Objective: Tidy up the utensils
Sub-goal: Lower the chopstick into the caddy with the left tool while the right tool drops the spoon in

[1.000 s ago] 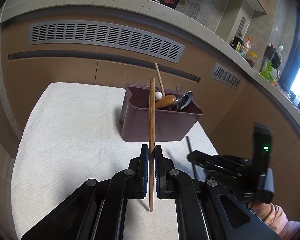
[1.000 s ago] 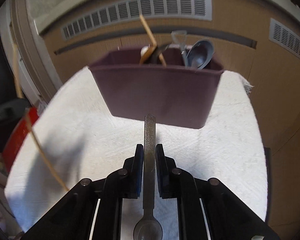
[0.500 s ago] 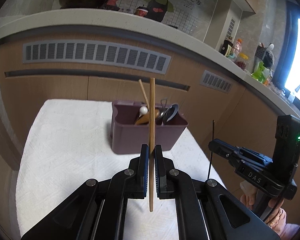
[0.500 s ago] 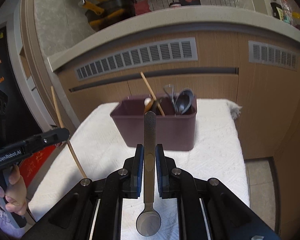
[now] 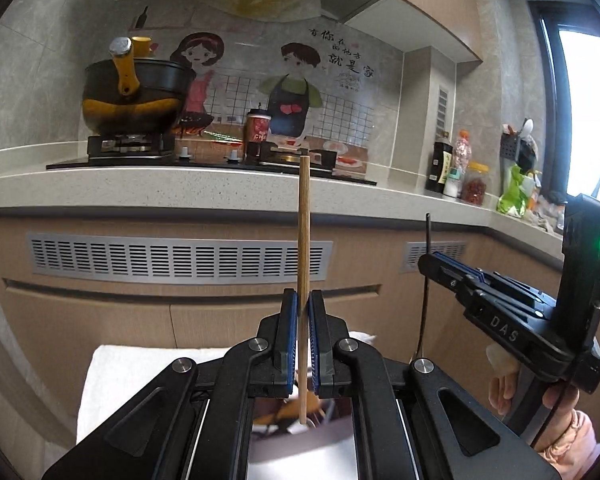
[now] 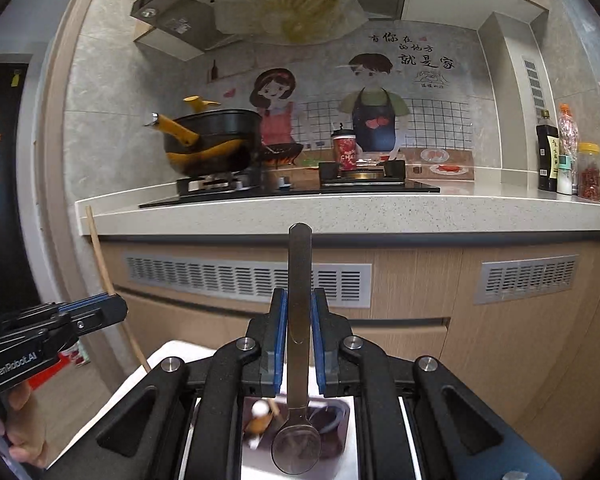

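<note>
My left gripper (image 5: 303,300) is shut on a wooden chopstick (image 5: 304,240) held upright, its lower end over the utensil bin glimpsed below the fingers. My right gripper (image 6: 299,300) is shut on a metal spoon (image 6: 299,288), handle up, bowl down above the purple utensil bin (image 6: 332,416), which holds a wooden spoon and a white-tipped utensil. In the left wrist view the right gripper (image 5: 430,262) shows at right with the spoon edge-on. In the right wrist view the left gripper (image 6: 114,308) shows at left with the chopstick (image 6: 108,280).
A white towel (image 5: 140,372) covers the table below. Wooden cabinet fronts with metal vents (image 5: 172,260) face me. The counter (image 6: 340,208) carries a stove, a black and yellow pot (image 6: 212,140), a red cup (image 6: 344,152) and bottles (image 6: 556,156).
Both grippers have tilted up and moved over the bin with their utensils. The bin has dropped from the middle of the views to the bottom, under the fingers.
</note>
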Motion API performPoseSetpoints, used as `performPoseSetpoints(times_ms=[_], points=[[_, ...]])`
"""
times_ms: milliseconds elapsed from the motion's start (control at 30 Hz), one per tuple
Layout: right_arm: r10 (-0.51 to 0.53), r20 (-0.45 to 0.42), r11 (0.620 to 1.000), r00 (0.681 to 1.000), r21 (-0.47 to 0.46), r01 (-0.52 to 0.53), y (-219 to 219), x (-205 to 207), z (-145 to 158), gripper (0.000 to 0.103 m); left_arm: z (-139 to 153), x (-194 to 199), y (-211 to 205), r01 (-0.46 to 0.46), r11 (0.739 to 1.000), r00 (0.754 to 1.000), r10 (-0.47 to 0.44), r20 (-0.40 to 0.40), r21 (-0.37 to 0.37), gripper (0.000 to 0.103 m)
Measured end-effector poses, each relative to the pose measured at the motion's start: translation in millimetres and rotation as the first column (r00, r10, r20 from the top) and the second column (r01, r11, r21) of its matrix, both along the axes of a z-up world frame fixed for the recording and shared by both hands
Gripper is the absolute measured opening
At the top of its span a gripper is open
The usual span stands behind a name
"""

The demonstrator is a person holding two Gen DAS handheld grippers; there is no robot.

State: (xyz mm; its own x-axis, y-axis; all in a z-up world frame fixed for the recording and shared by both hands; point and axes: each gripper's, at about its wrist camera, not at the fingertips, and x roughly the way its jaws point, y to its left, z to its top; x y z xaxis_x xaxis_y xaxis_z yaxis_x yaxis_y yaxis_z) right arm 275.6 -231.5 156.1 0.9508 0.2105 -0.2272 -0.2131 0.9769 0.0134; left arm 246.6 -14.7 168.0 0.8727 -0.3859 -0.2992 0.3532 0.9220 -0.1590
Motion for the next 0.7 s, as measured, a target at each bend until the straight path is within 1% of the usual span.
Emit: performPoseSetpoints(times_ms=[133,233,333,400,433,467,533,600,667,700], points=[[-0.026,-0.022,0.999,0.999,-0.018,0.026,5,29,-19,0.011,-27,34,-1,-0.011,1.000,0.998,0.011,-0.056,-0.006,0.006],[-0.033,-0.042,0.999,0.999,-0.009,0.032,6,45,-46,0.011,-54,52,-3,-0.011,1.000,0.993,0.011,-0.118,0.000,0.006],[-0.007,-0.061,1.000,0.998,0.012,0.008,5,57,-76,0.011,-80,66,-6,0.004,1.000,0.983,-0.002,-0.183,0.010,0.008],[0.025,-0.086,0.999,0.996,0.026,-0.023,4,60,-95,0.014,-93,66,-5,-0.002,1.000,0.976,0.005,-0.218,0.012,0.008],[0.033,-0.119,0.999,0.992,0.026,-0.030,3,62,-101,0.022,-97,63,-3,-0.007,1.000,0.973,0.009,-0.231,0.011,0.008],[0.053,-0.173,0.998,0.984,0.028,-0.049,2,62,-107,0.034,-100,60,-2,-0.013,1.000,0.970,0.015,-0.241,0.007,0.009],[0.075,-0.207,0.996,0.975,0.054,-0.065,-1,55,-111,0.043,-104,51,4,-0.034,0.999,0.964,0.030,-0.263,-0.011,0.014],[0.075,-0.212,0.995,0.974,0.080,-0.059,-5,42,-113,0.046,-107,35,9,-0.056,0.998,0.960,0.047,-0.278,-0.025,0.029],[0.062,-0.240,0.996,0.969,0.071,-0.046,-5,23,-114,0.058,-109,14,13,-0.084,0.996,0.955,0.070,-0.287,-0.034,0.038],[0.054,-0.246,0.997,0.968,0.066,-0.039,-5,15,-115,0.060,-110,2,14,-0.092,0.995,0.955,0.079,-0.287,-0.035,0.042]])
